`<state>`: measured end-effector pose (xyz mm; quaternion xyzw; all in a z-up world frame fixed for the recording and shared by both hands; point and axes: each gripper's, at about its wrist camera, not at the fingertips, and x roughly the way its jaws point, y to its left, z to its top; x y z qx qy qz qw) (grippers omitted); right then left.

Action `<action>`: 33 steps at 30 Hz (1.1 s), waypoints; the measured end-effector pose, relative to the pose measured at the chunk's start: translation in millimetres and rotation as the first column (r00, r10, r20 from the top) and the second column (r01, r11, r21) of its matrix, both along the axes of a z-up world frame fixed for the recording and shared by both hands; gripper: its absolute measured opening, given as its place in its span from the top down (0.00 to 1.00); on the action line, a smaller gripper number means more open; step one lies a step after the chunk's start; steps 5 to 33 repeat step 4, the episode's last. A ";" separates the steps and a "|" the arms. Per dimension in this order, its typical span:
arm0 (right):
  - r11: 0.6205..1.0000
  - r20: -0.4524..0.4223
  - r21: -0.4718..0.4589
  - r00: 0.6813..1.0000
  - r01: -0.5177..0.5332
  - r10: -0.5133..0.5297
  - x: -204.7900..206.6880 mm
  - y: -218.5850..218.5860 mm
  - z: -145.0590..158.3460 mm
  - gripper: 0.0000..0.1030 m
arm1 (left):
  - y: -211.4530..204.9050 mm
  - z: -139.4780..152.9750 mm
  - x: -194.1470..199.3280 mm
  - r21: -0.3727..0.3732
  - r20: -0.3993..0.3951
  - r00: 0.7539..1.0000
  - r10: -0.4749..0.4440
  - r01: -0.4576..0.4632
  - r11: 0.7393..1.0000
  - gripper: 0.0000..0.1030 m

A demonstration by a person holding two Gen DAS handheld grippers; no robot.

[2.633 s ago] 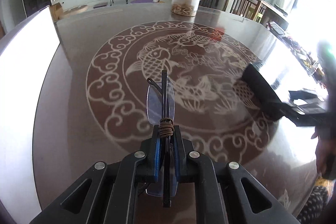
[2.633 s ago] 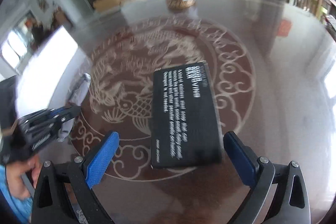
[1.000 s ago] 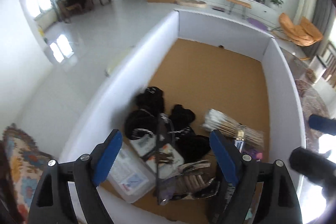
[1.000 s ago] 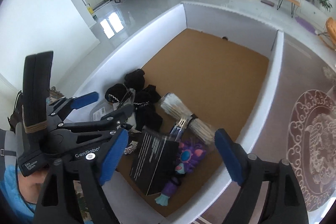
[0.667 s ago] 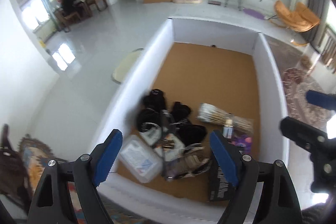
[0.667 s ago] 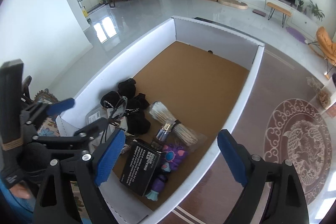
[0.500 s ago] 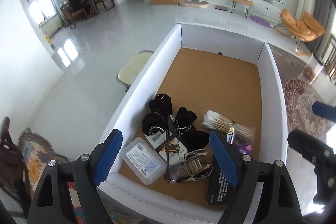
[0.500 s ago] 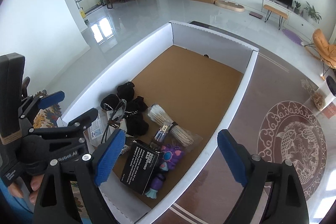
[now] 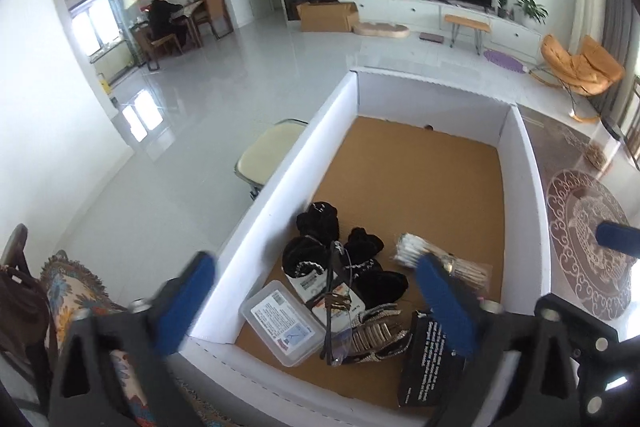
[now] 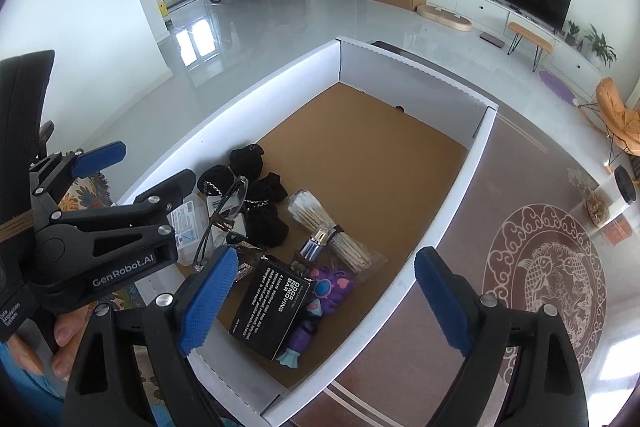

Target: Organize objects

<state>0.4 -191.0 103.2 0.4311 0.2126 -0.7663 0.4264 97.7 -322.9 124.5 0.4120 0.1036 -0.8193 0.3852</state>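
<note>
Left wrist view: left gripper (image 9: 320,299) jaws are opening, empty, glasses (image 9: 334,307) at 6 o'clock in box (image 9: 524,187). Right gripper (image 10: 320,303) jaws apart, empty. Lift both straight up, slowly.

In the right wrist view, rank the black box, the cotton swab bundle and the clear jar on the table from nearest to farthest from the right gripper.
1. black box: inside the white carton, just beyond the right gripper.
2. cotton swab bundle: deeper in the carton.
3. clear jar: far right, on the table.
</note>
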 end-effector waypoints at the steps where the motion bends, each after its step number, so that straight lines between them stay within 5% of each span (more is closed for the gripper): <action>1: 1.000 -0.001 0.000 1.000 0.002 -0.002 0.0 1.1 -0.1 0.12 | 2.6 2.0 2.1 -0.016 -0.017 1.000 0.002 -0.002 1.000 0.00; 33: 1.000 0.004 -0.005 1.000 0.003 -0.003 -0.5 3.2 0.3 0.12 | 9.1 4.8 1.2 -0.051 -0.016 1.000 -0.008 0.007 0.999 0.00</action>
